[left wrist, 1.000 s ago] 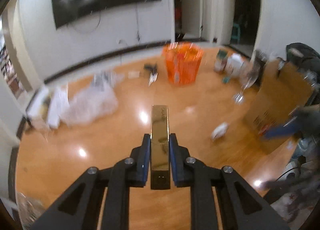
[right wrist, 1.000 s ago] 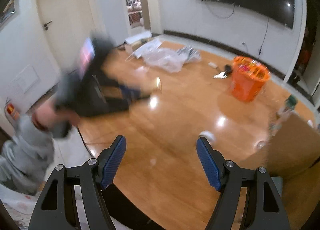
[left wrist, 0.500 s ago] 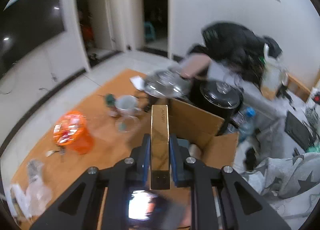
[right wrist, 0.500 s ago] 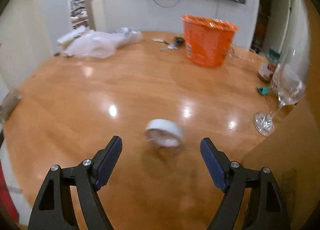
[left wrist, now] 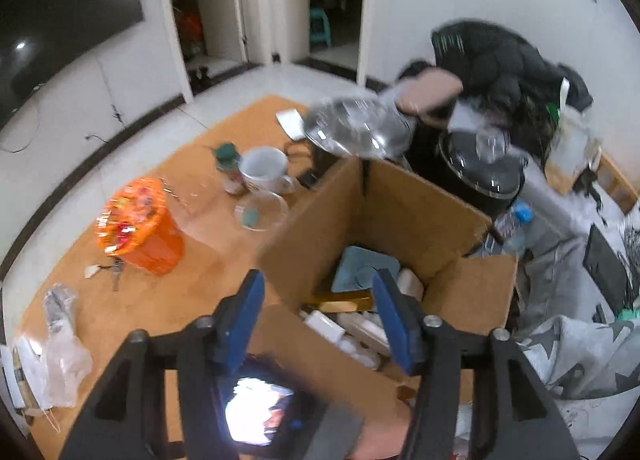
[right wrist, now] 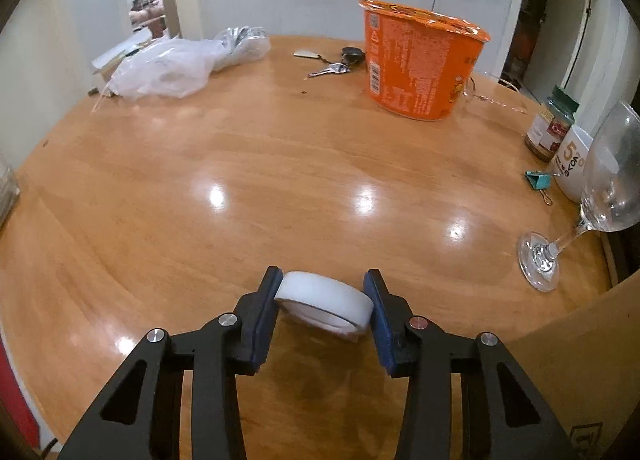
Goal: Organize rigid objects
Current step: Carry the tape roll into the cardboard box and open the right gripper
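left tool (left wrist: 316, 316) now wide and empty, gold bar (left wrist: 340, 302) dropped in cardboard box (left wrist: 400, 219); right tool (right wrist: 323, 302) clamps white tape roll (right wrist: 326, 302), next for boxing.

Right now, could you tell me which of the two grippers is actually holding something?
The right gripper: its pads clamp the white tape roll. The left gripper hangs open and empty over the cardboard box.

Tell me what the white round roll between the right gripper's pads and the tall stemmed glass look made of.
White round roll: looks like matte tape, paper or foam; the surface is dull and a darker inner ring shows, but I cannot be sure. Tall stemmed glass: clear glass or possibly clear plastic; you see through it and its foot glints. The right gripper has its pads against the roll's sides.
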### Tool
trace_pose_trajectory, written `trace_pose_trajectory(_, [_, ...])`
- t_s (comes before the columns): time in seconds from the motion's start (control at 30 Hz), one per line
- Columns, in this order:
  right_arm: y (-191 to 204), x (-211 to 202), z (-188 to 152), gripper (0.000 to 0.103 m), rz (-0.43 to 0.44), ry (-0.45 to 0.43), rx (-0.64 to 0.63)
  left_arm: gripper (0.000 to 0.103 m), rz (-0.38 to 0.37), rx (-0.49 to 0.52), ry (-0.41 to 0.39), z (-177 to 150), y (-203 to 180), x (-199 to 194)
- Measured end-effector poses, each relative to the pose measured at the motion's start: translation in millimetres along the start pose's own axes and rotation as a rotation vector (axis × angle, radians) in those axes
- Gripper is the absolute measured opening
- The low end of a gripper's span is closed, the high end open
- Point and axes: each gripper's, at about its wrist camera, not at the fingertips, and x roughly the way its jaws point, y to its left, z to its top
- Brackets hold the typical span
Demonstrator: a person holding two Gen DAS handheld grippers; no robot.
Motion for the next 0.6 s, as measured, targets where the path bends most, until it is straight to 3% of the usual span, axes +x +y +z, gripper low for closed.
trace_pose_trajectory(0.13, [9,-10,-4,0.037,0.06,-0.022,-0.017,0.059,0.06,-0.094,-0.089,-23,37,-45])
trace_pose_trajectory(0.27, [30,-42,-4,0.037,0.171,-0.054,-0.071,0.072,0.218,-0.264,-0.197,-73,86,-94])
trace_pose_trajectory(0.37, [45,-81,0,0.037,0.278,-0.089,-0.117,0.078,0.29,-0.341,-0.227,-115,109,-116])
trace_pose_trajectory(0.5, [57,-139,9,0.037,0.328,-0.156,-0.194,0.087,0.327,-0.455,-0.258,-160,129,-127])
trace_pose_trajectory(0.6, [45,-177,15,0.037,0.334,-0.19,-0.187,0.094,0.338,-0.498,-0.279,-185,127,-121])
